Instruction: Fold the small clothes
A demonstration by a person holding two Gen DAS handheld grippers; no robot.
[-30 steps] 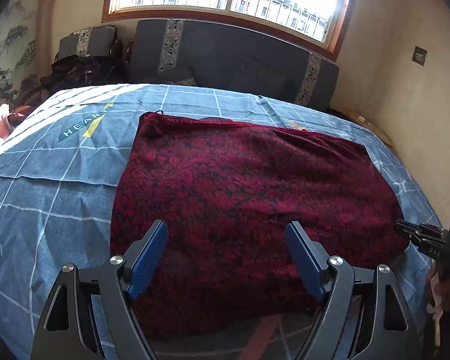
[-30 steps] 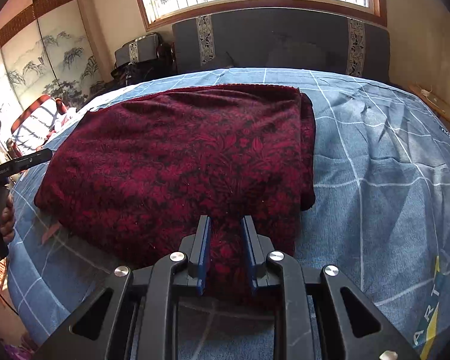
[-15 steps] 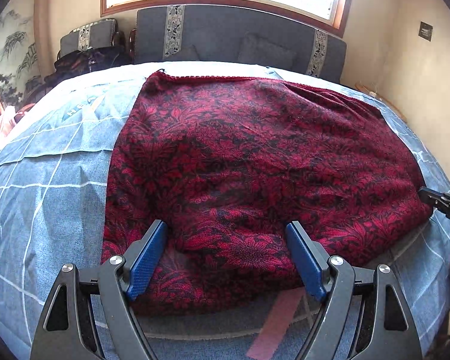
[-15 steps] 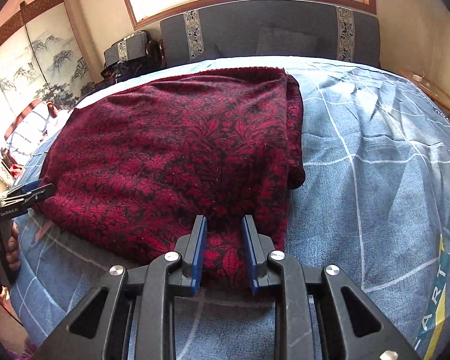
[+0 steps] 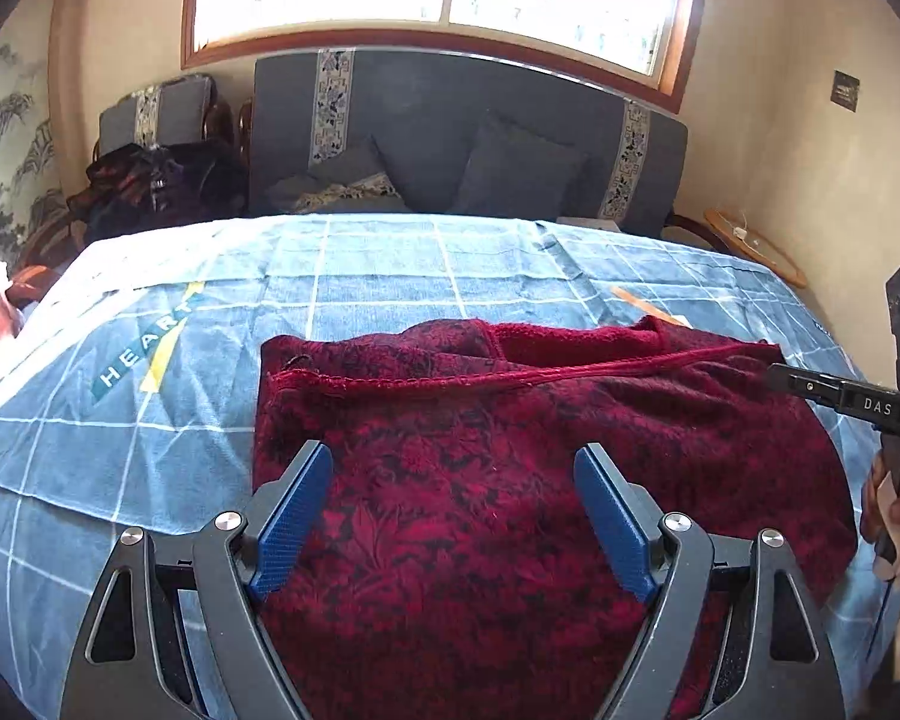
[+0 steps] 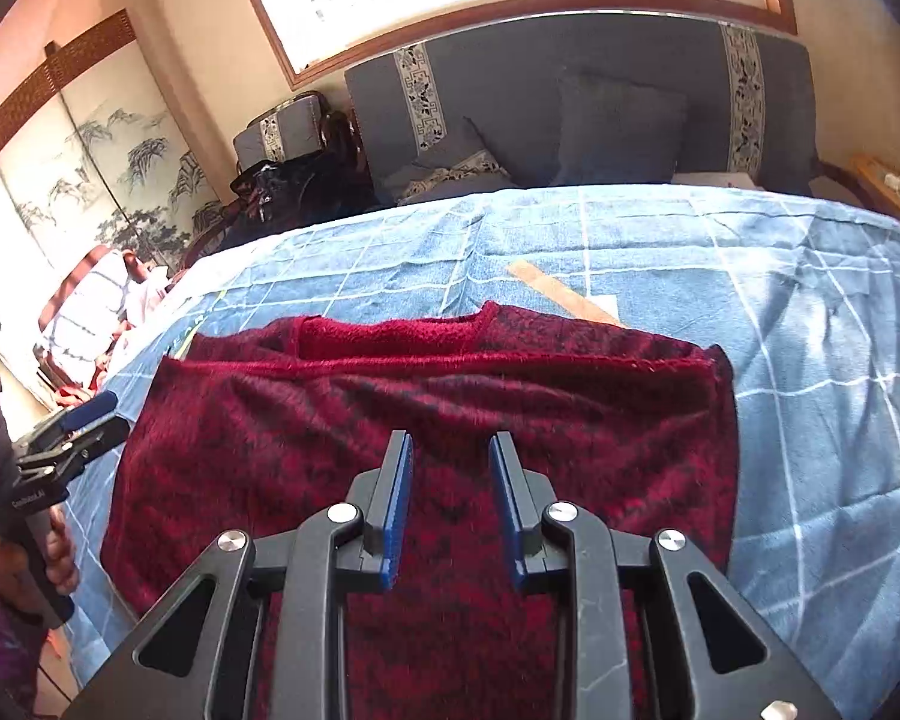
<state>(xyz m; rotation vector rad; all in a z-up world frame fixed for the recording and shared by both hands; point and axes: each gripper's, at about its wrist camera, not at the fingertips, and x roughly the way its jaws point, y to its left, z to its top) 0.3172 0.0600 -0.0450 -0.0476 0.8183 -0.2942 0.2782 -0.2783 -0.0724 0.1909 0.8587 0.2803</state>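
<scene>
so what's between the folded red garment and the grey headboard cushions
Only bare blue checked bedspread lies between the red garment and the grey cushions; an orange printed stripe crosses it, clearest in the right wrist view.

Bare blanket (image 6: 810, 360) right + beyond red cloth (image 6: 450, 420); cushions (image 6: 618, 132) block far edge

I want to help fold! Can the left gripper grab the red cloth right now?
Probably yes. The left gripper has its jaws wide open just above the red cloth, which lies flat on the blue bedspread, with nothing between them.
</scene>
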